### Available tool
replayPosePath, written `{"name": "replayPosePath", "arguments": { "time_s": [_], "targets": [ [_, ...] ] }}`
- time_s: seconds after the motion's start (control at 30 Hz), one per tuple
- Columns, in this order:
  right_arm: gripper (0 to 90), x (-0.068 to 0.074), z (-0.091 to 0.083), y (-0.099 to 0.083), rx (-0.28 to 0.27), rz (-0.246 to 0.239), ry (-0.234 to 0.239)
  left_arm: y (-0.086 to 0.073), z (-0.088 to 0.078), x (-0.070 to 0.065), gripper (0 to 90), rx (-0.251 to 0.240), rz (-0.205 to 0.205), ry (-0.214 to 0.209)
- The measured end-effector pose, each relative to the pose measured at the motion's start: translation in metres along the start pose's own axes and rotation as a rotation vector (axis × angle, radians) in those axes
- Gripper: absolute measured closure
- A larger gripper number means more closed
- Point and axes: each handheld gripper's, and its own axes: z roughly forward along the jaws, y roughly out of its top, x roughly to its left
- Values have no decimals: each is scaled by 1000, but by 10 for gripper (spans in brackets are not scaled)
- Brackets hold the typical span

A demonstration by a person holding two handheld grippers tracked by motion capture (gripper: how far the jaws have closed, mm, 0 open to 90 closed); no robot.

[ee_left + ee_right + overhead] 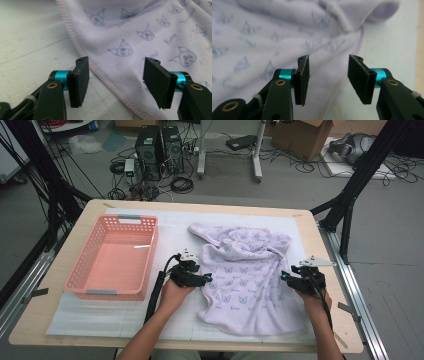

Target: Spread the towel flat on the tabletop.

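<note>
A lilac towel (247, 275) printed with small cat faces lies rumpled on the tabletop (310, 227), right of centre. Its stitched hem runs between the pads of the left tongs (209, 279) at the cloth's nine o'clock edge; the right tongs (283, 276) sit at its three o'clock edge. Both tongs stand open, gripping nothing. A white mat (100, 317) covers the wood, bare along its near side. At ten o'clock rests an empty pink perforated plastic basket (114, 257). Cables sprawl on the grey floor (300, 185) beyond.
</note>
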Motion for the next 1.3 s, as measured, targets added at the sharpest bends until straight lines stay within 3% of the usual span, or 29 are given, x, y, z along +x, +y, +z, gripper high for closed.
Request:
{"name": "replayPosePath", "arguments": {
  "time_s": [0.07,0.1,0.2,0.23,0.3,0.37,0.47,0.57,0.73,0.8,0.83,0.9,0.97,1.07,1.13,1.2,1.3],
  "targets": [
    [509,1,4,-6,1,16,27,-2,1,-9,430,0,77,80],
    [510,2,7,-8,12,11,26,-2,0,-10,515,0,89,68],
    [575,7,11,-8,25,1,40,-2,-1,-9,798,-7,66,51],
    [585,8,11,-7,27,4,47,-2,-2,-7,822,-8,58,56],
    [567,11,11,-6,26,-2,60,-2,-4,-3,840,-21,60,136],
    [541,14,11,-6,23,-2,71,-2,-9,9,844,-56,-3,183],
    [533,17,6,-5,10,1,90,-3,-16,28,844,-81,-57,256],
    [536,21,6,-6,21,-15,125,-5,-19,40,843,-112,-111,268],
    [609,26,12,-4,43,-48,122,-4,-18,42,835,-122,-112,264],
    [697,24,14,-3,41,-32,126,-4,-17,42,834,-123,-113,262],
    [810,23,14,-3,42,-30,125,-4,-17,42,834,-120,-111,259],
    [836,22,14,-2,46,-49,119,-4,-17,43,832,-122,-113,248],
    [841,23,13,-1,45,-79,27,-4,-17,42,786,-128,-112,215],
    [825,17,8,-2,7,-45,-84,-6,-19,41,557,-123,-141,120],
    [770,14,4,-3,-10,-5,-67,-8,-21,36,488,-114,-119,85],
    [694,15,-2,-5,-27,-9,-48,-11,-26,30,465,-108,-96,50],
    [651,15,-13,-8,-43,-15,-15,-14,-36,21,452,-106,-66,19]
  ]
}}
